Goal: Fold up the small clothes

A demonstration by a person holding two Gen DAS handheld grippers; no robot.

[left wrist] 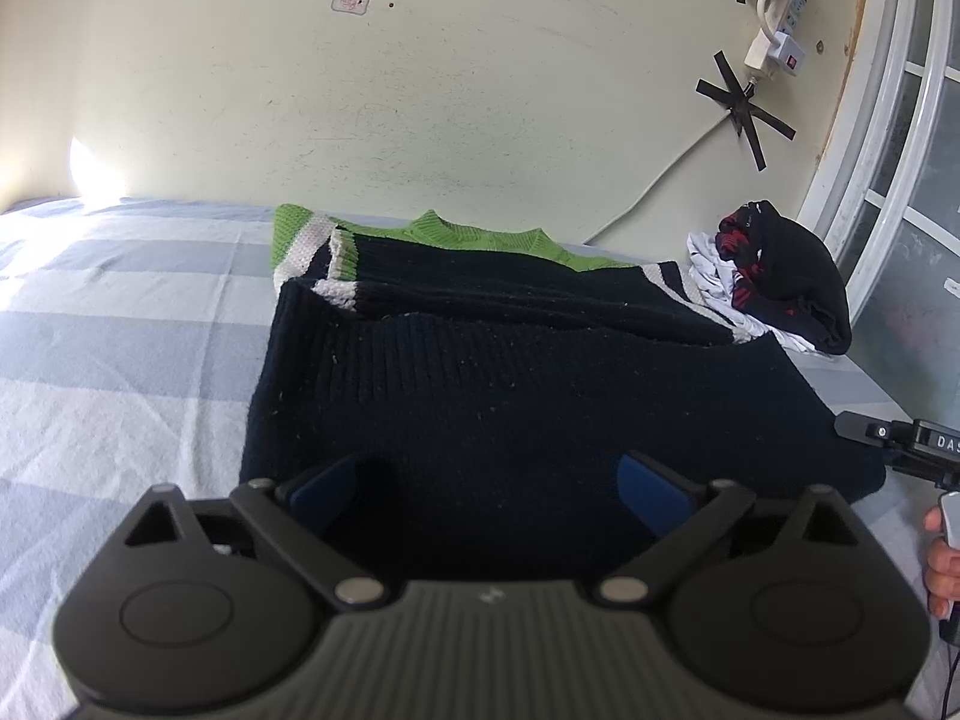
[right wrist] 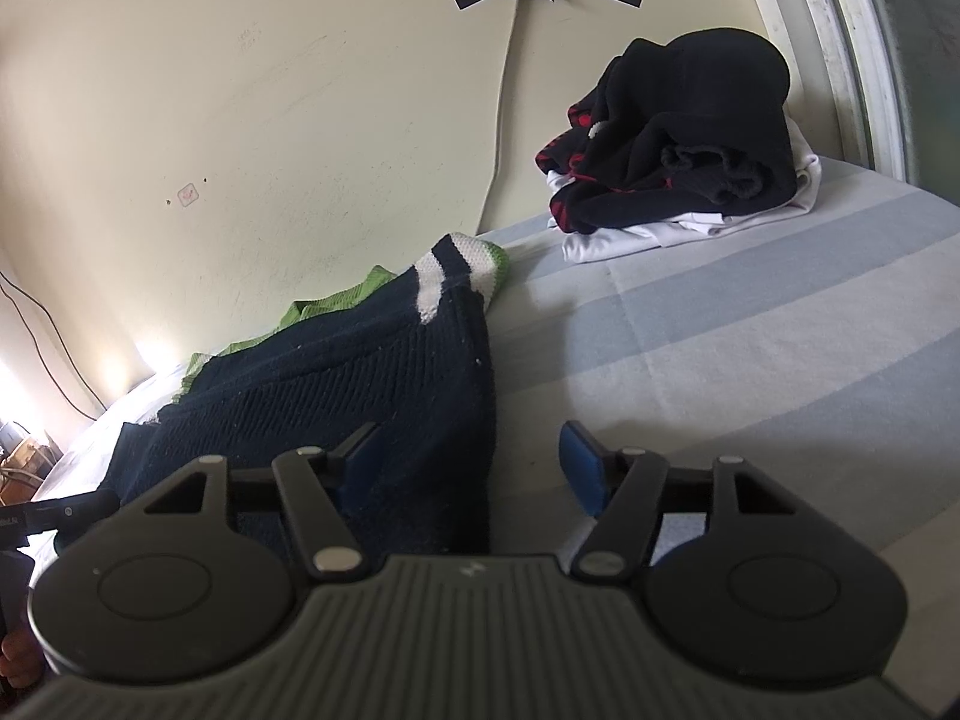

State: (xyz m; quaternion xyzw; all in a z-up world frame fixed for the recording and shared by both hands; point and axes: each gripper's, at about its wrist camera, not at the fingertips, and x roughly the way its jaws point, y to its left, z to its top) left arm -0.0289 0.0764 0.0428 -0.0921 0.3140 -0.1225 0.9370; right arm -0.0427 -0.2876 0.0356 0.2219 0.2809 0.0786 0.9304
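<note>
Checked blue-and-white bedsheet (left wrist: 120, 330) stretches open to our left and, in the right wrist view, to the right of the sweater (left wrist: 510, 408). That navy knit sweater, with white stripes and a green collar, lies partly folded on the bed near the wall (left wrist: 420, 90), its near hem just ahead of us. Our left gripper (left wrist: 489, 489) hovers over the hem, jaws wide apart, gripping nothing. Our right gripper (right wrist: 468, 462) straddles the sweater's right edge, jaws also spread wide. Beyond it, a pile of clothes (right wrist: 684, 138) sits by the window frame (left wrist: 870, 180).
</note>
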